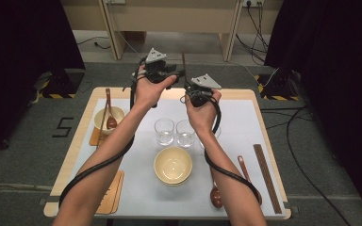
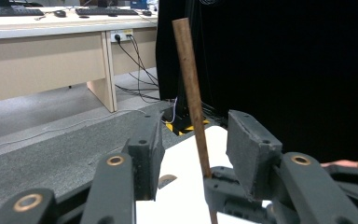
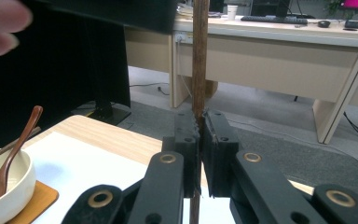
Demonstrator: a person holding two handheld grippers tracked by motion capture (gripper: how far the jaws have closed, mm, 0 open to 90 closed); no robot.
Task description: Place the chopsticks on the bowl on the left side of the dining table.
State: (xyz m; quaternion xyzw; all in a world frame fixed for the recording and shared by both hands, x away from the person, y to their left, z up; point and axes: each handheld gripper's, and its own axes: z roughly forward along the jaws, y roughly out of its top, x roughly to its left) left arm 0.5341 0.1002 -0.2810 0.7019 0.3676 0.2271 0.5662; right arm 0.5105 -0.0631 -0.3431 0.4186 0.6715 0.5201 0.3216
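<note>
Above the worktop's far edge, our right hand-held gripper (image 3: 200,140) clamps a chopstick (image 3: 199,56): light, stiff, slick. Our left hand-held gripper (image 2: 193,149), jaws apart, should pinch higher up.

Your two glasses (image 1: 174,132) sit behind the centre bowl (image 1: 172,165); chopsticks (image 1: 267,178) right, bowl with spoon (image 1: 109,117) far left.
</note>
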